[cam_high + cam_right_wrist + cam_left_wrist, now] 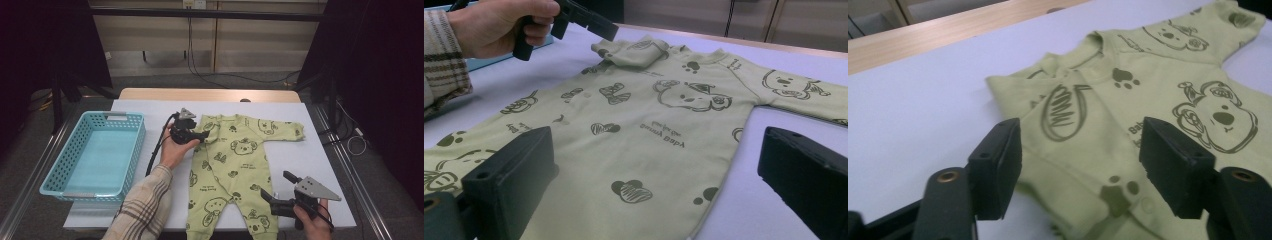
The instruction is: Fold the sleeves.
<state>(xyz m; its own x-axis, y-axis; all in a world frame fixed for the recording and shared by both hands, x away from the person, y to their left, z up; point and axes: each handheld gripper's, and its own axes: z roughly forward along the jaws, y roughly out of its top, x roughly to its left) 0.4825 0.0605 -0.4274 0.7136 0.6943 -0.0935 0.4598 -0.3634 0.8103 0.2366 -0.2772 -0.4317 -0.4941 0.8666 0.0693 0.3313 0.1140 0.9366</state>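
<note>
The romper [235,165] lies flat on the worktop [310,155], between both grippers. The left gripper [202,136] hovers open over its folded sleeve [1068,115]; the right gripper [270,197] gapes empty beside one leg. Behind the left gripper, the basket [135,145] sits empty.

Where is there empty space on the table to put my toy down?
The white table top is bare behind the green baby suit, between its long sleeve and the right gripper, and beside the basket. The blue basket is empty too. It is crowded around the folded sleeve, where the left gripper sits.
</note>
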